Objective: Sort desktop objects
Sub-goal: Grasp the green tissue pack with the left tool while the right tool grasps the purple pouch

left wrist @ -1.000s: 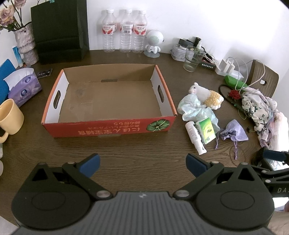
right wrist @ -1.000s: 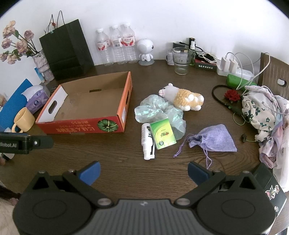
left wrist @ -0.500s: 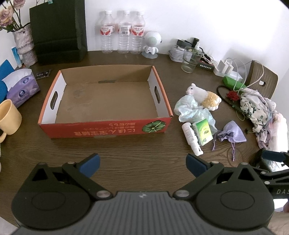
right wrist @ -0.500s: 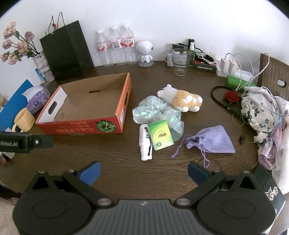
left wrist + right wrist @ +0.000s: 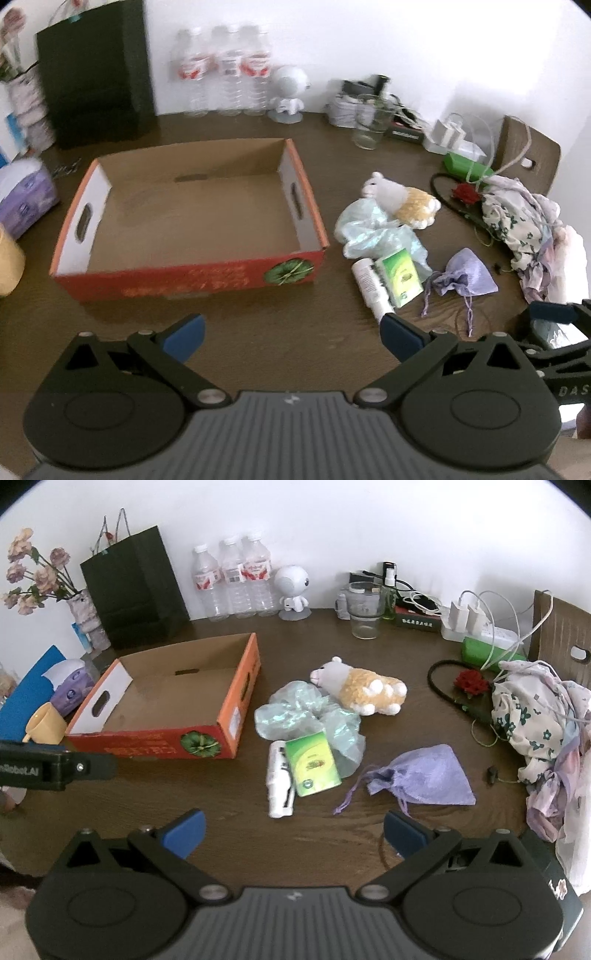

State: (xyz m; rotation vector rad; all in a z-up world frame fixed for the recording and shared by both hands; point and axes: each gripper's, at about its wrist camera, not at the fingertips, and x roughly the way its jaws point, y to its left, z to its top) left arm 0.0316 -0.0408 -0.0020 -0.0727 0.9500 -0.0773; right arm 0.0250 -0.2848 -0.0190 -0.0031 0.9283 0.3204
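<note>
Both tongs hang above the near edge of the worktop (image 5: 229,823) with their blue tips spread wide and nothing between them: the left tongs (image 5: 291,332) face the cardboard box (image 5: 192,275), the right tongs (image 5: 293,829) face the loose clutter.

The box sits empty on the left. The things to sort lie in a tight cluster just right of it: a white tube (image 5: 279,779) touching a green carton (image 5: 314,764), which rests partly on a crumpled plastic bag (image 5: 295,712); a plush toy (image 5: 364,688) behind them; and a lilac drawstring pouch (image 5: 424,775) nearest the right tongs.

Nothing appears sorted yet, so a first pick is likely due.

Risks from here:
- Closing on the carton could catch the bag beneath it and drag the tube along.
- The tube is round and may roll off if nudged.
- The pouch's cords (image 5: 351,794) trail loose and could snag a tip.
- The left view is blurred, which suggests fast motion that may spoil aim.
</note>
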